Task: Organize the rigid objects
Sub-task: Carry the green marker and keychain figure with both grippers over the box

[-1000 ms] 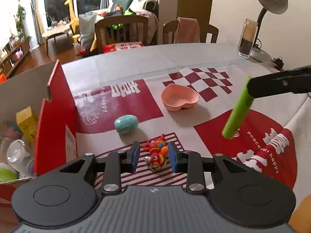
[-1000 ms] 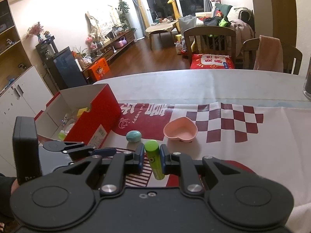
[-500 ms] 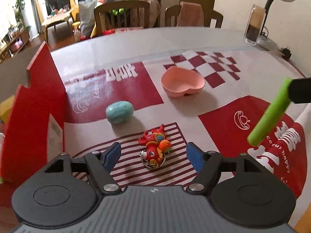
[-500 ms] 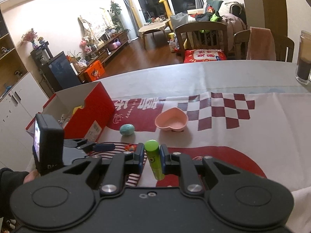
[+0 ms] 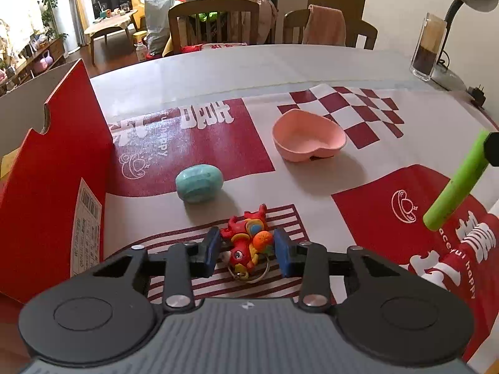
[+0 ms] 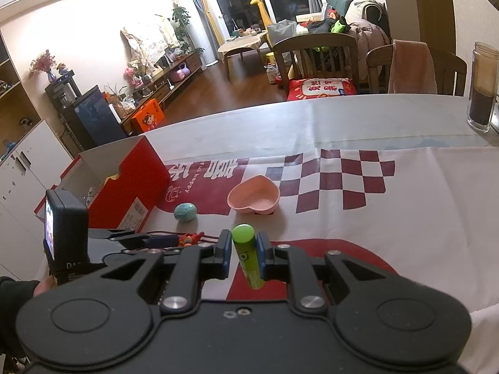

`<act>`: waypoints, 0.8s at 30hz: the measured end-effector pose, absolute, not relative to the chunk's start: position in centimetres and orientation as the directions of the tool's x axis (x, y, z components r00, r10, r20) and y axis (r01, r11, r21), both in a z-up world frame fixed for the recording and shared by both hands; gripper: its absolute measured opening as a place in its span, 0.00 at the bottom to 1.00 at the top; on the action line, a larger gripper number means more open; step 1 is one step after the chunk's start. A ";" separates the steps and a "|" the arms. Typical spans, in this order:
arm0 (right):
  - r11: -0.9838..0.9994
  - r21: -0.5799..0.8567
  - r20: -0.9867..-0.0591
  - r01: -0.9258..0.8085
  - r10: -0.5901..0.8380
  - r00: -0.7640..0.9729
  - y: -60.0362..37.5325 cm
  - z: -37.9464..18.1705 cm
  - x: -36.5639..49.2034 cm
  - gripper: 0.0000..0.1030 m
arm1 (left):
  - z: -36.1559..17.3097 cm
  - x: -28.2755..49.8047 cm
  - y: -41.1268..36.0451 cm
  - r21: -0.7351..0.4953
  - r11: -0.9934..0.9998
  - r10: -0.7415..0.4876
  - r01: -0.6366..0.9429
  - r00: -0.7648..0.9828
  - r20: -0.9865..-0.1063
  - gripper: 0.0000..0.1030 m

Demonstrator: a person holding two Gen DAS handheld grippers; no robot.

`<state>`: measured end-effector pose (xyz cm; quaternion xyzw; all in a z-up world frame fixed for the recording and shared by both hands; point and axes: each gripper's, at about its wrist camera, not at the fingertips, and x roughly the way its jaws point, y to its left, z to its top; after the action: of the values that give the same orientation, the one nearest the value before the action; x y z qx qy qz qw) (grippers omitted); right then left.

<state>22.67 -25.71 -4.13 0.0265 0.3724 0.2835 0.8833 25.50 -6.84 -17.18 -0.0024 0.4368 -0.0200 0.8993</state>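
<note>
A big table wears a white cloth [image 5: 218,68] with red patches and checks. Behind it are chairs [image 6: 315,53] and a wood floor. A red box [image 5: 56,168] stands at the left. A pink heart bowl [image 5: 307,138] and a blue-green egg [image 5: 199,182] sit apart on the cloth. The left gripper [image 5: 246,247] has just been closing and its blue pads squeeze a red toy keychain [image 5: 246,240] lying on the stripes. The right gripper [image 6: 243,249] is tight on a green tube [image 6: 246,255], held above the cloth

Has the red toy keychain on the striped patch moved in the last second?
No. The red toy keychain lies on the same striped patch, near the teal egg; the left gripper jaws have just been closing around it.
</note>
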 end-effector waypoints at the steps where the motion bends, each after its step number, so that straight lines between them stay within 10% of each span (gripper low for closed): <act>1: 0.837 0.258 -0.642 -0.482 0.522 0.562 -25.8 -4.1 22.8 0.15 | -17.2 25.5 -6.8 -0.027 0.999 -0.042 0.033 0.618 -0.785 0.35; 24: 0.820 0.232 -0.585 -0.523 0.547 0.599 -20.3 0.6 20.0 0.15 | -9.9 21.4 -2.6 -0.117 0.992 -0.115 0.047 0.716 -0.689 0.35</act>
<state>20.03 -20.29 0.63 0.0180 0.3332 0.2991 0.8939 21.36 -2.57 -9.94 -0.0454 0.3746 -0.0436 0.9251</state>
